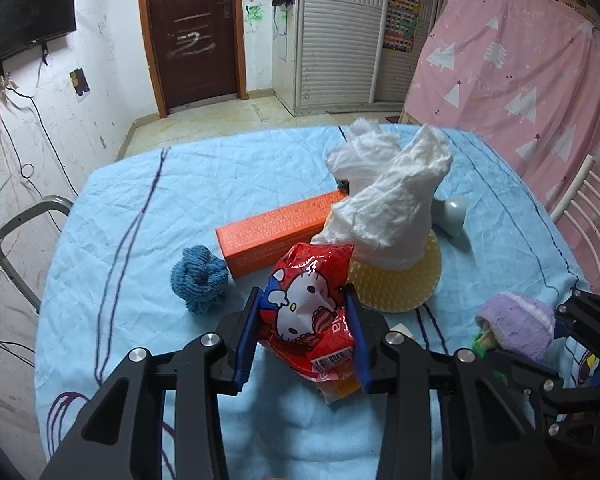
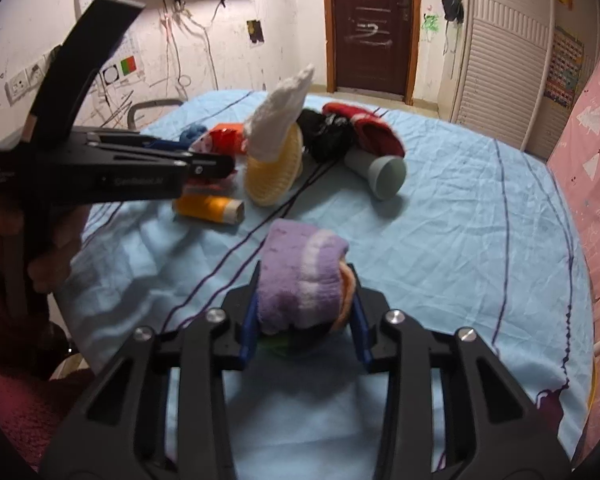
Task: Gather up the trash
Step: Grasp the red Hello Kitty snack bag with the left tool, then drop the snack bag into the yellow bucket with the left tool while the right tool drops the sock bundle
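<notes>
Left wrist view: the red snack bag is being clamped on the blue tablecloth by the left gripper, the purple sock is being pinched by the right gripper, and both should be lifted straight and slowly.

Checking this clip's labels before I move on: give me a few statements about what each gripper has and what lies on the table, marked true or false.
1. The left gripper has its jaws closed on the red snack packet. True.
2. The right gripper holds the orange box. False: it grips a purple cloth roll; the orange box lies on the table.
3. The white cloth rests on the yellow bristled disc. True.
4. The tablecloth is pink. False: light blue.
</notes>
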Motion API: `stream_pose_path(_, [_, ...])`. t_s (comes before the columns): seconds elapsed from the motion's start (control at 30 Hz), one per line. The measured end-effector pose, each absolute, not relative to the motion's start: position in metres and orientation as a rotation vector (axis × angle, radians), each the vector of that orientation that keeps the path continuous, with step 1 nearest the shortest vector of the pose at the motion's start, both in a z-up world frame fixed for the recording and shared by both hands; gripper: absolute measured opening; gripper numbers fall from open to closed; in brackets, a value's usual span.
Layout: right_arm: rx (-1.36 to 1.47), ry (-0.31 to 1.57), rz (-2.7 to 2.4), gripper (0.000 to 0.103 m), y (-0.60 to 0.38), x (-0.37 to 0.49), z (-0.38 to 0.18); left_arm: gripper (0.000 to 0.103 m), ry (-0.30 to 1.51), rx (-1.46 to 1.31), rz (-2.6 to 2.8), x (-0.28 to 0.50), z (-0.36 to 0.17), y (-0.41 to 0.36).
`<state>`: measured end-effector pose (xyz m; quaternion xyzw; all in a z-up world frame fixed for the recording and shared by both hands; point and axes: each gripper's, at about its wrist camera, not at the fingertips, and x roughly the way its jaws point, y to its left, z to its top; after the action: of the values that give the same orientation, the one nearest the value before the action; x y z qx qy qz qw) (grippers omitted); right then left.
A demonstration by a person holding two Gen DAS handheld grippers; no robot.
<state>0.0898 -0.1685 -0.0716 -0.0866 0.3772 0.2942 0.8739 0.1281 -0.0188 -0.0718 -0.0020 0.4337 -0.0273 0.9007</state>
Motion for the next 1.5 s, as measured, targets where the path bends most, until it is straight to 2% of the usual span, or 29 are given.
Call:
stream_pose_path(0.33, [-0.106, 0.687, 0.55, 0.036, -0.21, 0.092, -0.041, 0.031, 0.787, 0.005, -0.076, 0.105, -0.022, -0.039])
stream_pose_path(0.7, [-0.015, 0.601, 0.357, 0.036, -0.305, 0.091, -0.018, 0.031, 0.714, 0.069, -0.239, 0.101, 0.013, -0.129])
stream_pose_path(1.5, [0.112, 0.599, 0.062, 0.036, -0.461, 0.08, -0.038, 0.031, 0.777, 0.148, -0.646, 0.143, -0.001, -0.334])
